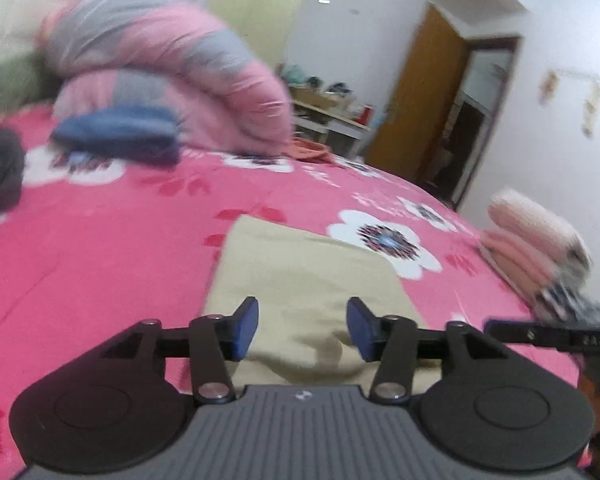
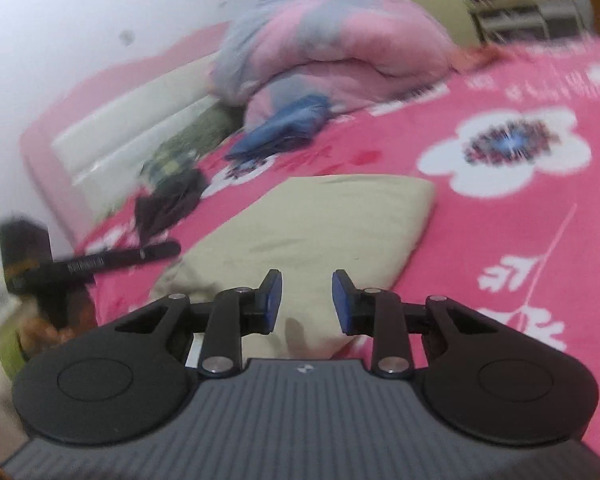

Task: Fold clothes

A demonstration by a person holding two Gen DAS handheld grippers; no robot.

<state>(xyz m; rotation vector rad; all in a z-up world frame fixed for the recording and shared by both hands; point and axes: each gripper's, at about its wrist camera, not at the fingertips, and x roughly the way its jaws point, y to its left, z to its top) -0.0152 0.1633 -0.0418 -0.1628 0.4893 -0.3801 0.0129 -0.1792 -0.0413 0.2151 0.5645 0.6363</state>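
Hovering over a folded beige garment (image 1: 300, 280), the left gripper (image 1: 302, 326) has its 2 blue-padded fingers (image 1: 246, 326) spread apart with nothing between them. The right gripper (image 2: 306, 300) hangs over the same beige garment (image 2: 320, 220) from the other side, its fingers (image 2: 272, 298) likewise parted and empty. In the left wrist view one finger of the right gripper reaches in from the right edge; in the right wrist view the left gripper's finger shows at the left edge.

The garment lies flat as a rough rectangle on a bed (image 1: 100, 240) covered by a bright pink sheet with white flowers. To its right in the left wrist view sits a stack of folded pinkish clothes (image 1: 532, 240) near the bed's edge. Farther back lies a folded blue garment (image 1: 120, 132), just in front of a bundled pink-and-grey quilt (image 1: 172, 60). A dark garment (image 2: 168, 204) lies towards the headboard (image 2: 132, 120). Beyond the bed stands an open wooden door (image 1: 420, 96). Both views are blurred.
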